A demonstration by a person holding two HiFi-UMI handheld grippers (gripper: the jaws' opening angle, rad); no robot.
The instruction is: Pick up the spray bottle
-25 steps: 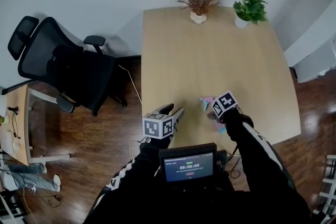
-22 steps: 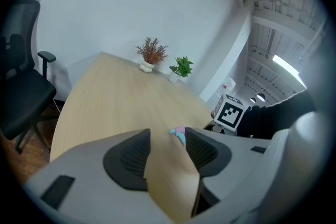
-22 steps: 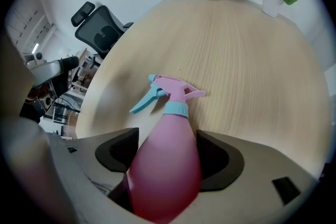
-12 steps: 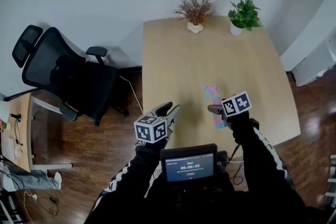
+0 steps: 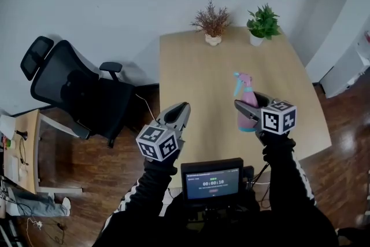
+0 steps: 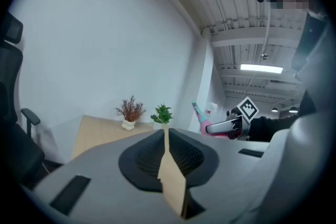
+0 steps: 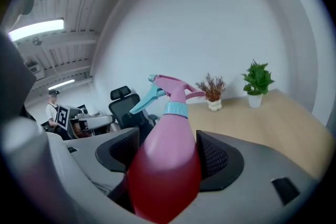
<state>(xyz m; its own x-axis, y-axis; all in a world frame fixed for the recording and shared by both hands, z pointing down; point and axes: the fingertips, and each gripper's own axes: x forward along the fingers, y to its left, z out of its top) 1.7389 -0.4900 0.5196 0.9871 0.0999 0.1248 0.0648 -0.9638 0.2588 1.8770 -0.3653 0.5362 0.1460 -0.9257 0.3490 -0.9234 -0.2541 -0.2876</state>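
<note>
The pink spray bottle [image 5: 247,100] with a teal trigger and collar is off the table, upright, in my right gripper [image 5: 250,110]. In the right gripper view the bottle [image 7: 169,157] fills the gap and both ribbed pads [image 7: 212,153] press its sides. My left gripper [image 5: 178,114] is raised at the table's near left edge with its jaws closed together and nothing between them. In the left gripper view the pads [image 6: 181,153] meet in a thin line, and the spray bottle [image 6: 202,122] shows beyond at the right.
A light wooden table [image 5: 202,78] has a dried-twig plant [image 5: 212,23] and a green potted plant [image 5: 262,24] at its far edge. A black office chair [image 5: 75,89] stands left of the table. A small screen [image 5: 212,181] sits at the person's chest.
Both grippers have risen. The right one lifted the spray bottle from lying low on the table to upright in the air. The left gripper's jaws have closed.
</note>
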